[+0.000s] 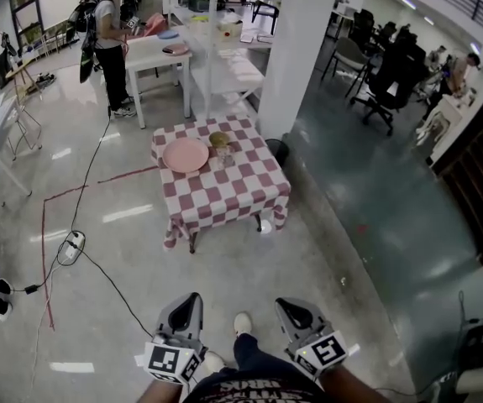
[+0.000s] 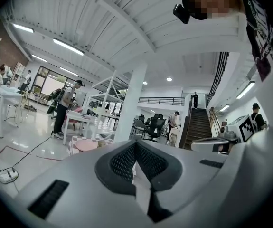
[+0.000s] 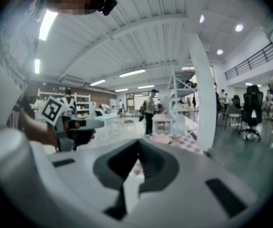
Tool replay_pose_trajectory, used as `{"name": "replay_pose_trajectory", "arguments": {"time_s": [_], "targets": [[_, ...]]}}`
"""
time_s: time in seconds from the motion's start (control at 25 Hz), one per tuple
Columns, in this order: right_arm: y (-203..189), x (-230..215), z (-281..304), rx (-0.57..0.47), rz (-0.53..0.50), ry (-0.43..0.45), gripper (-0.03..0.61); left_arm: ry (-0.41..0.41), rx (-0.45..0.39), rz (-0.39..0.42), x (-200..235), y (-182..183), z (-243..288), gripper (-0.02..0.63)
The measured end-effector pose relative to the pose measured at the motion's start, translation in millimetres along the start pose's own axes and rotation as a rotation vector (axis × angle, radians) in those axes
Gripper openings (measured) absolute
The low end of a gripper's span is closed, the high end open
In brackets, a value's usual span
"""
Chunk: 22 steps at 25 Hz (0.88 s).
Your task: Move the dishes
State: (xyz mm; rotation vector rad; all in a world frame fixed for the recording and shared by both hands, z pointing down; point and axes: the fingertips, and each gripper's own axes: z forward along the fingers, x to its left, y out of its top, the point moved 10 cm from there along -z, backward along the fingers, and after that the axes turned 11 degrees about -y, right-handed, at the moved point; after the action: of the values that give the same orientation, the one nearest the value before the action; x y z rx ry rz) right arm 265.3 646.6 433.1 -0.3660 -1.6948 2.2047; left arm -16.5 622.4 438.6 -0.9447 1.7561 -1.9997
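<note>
Pink plate (image 1: 186, 154), well ahead of fingers (image 1: 182, 313) of left gripper (image 1: 192, 297) and right gripper (image 1: 286, 304).

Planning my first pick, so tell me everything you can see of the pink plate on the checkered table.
The pink plate is round and plain, with a shallow raised rim. Its material cannot be told from this distance. It lies flat and looks empty on the red-and-white checkered tablecloth, toward the far left of the tabletop in the head view. A small brownish bowl sits just to its right, and whether they touch is unclear.
</note>
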Motion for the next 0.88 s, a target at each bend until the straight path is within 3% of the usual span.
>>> {"name": "replay_pose_trajectory", "arguments": {"time_s": [0.52,0.68,0.88], "targets": [[10.8,-29.9,52.2,0.005,0.017,0.043,0.032,0.080,0.060,0.000,24.7,7.0,30.8,0.029],[13.5,-46.5,67.8,-0.005,0.005,0.054,0.032,0.080,0.012,0.017,32.2,8.0,52.0,0.029],[17.7,-70.4,84.8,-0.030,0.031,0.071,0.032,0.068,0.026,0.031,30.8,11.3,80.2,0.029]]}}
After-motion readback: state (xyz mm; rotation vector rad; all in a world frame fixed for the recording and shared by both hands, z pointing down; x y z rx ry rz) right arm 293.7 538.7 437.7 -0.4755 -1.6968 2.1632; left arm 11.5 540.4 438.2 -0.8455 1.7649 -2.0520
